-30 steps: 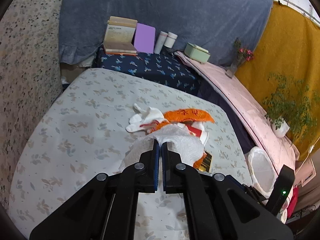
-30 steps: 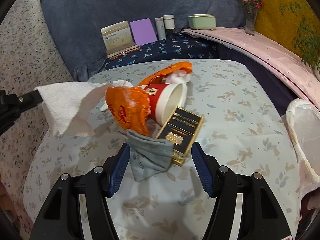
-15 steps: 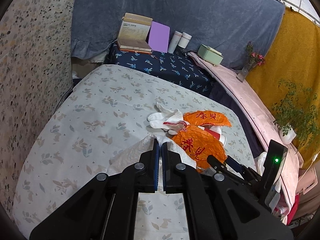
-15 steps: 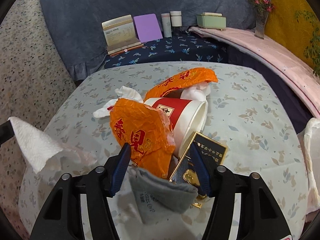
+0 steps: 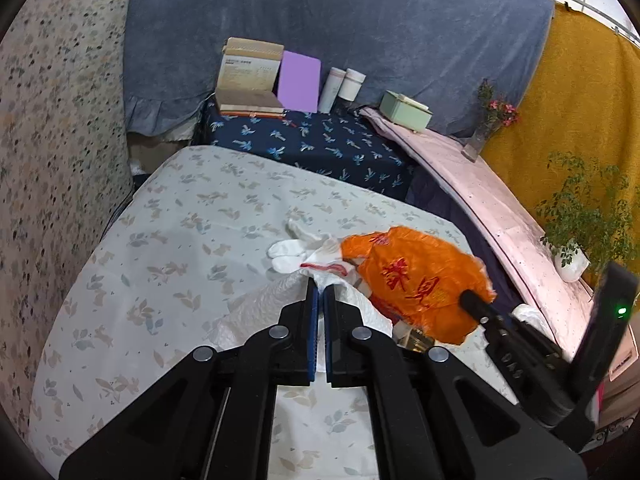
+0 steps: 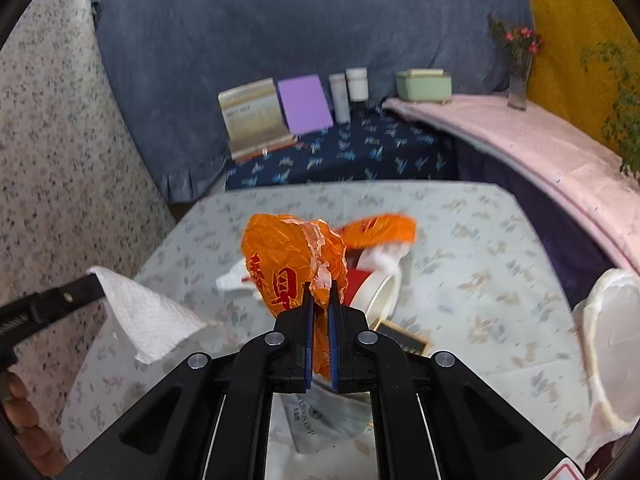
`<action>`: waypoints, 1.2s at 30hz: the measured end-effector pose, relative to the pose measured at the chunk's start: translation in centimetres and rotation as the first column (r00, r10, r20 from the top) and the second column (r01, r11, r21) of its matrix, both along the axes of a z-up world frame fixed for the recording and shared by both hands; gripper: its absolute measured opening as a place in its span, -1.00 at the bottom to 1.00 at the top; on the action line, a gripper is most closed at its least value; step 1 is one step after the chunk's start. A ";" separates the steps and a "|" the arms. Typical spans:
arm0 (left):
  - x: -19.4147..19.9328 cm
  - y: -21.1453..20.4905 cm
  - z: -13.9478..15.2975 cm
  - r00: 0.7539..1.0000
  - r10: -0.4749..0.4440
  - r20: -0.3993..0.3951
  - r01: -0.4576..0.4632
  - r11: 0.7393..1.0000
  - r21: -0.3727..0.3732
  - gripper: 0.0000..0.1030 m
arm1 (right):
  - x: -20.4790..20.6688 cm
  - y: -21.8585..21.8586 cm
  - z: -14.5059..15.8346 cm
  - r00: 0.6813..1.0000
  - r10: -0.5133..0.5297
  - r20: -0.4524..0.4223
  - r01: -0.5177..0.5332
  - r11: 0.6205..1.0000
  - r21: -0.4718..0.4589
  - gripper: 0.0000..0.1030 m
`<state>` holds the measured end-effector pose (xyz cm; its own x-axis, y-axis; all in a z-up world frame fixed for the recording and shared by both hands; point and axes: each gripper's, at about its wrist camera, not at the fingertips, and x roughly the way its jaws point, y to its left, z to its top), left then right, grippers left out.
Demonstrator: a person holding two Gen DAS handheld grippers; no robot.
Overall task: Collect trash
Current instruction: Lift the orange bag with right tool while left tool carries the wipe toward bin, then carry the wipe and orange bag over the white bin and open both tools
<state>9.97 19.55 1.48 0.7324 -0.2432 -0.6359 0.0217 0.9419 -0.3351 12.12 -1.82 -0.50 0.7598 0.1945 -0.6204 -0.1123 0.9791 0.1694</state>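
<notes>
My right gripper (image 6: 319, 292) is clamped on the orange wrapper (image 6: 290, 266), held just above the table (image 6: 480, 248). My left gripper (image 5: 319, 290) pinches the white paper towel (image 6: 148, 316). Behind: red cup (image 6: 374, 290), gold-black box (image 6: 402, 338) & white trash bag (image 6: 612, 344) at rt edge.

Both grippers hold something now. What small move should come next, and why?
Probably carry the right gripper, shut on the orange wrapper, toward the white bag at the table's right edge and release there. The wrapper hangs clear above the red cup, and the left gripper is shut on the paper towel.
</notes>
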 end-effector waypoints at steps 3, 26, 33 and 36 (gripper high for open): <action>-0.1 -1.3 1.3 0.999 -0.021 0.024 0.021 1.000 0.006 -0.96 | -1.0 -1.8 2.4 0.998 -0.030 0.055 0.029 1.000 0.002 -0.89; -0.2 -22.7 7.3 0.915 -0.385 0.120 0.378 0.923 0.075 -0.96 | -8.8 -19.5 5.8 0.922 -0.355 0.155 0.357 0.934 0.017 -0.89; -0.7 -29.6 6.2 0.871 -0.479 0.108 0.471 0.878 0.090 -0.96 | -10.6 -25.0 4.2 0.880 -0.458 0.128 0.461 0.887 0.006 -0.89; -0.8 -32.2 5.6 0.853 -0.513 0.097 0.505 0.858 0.099 -0.96 | -11.1 -27.0 3.4 0.864 -0.491 0.112 0.494 0.870 0.006 -0.89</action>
<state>9.19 -12.64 7.05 0.5870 -0.5616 -0.5831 0.5387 0.8086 -0.2364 1.02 -28.81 2.89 0.8147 -0.2350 -0.5301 0.3694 0.9150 0.1621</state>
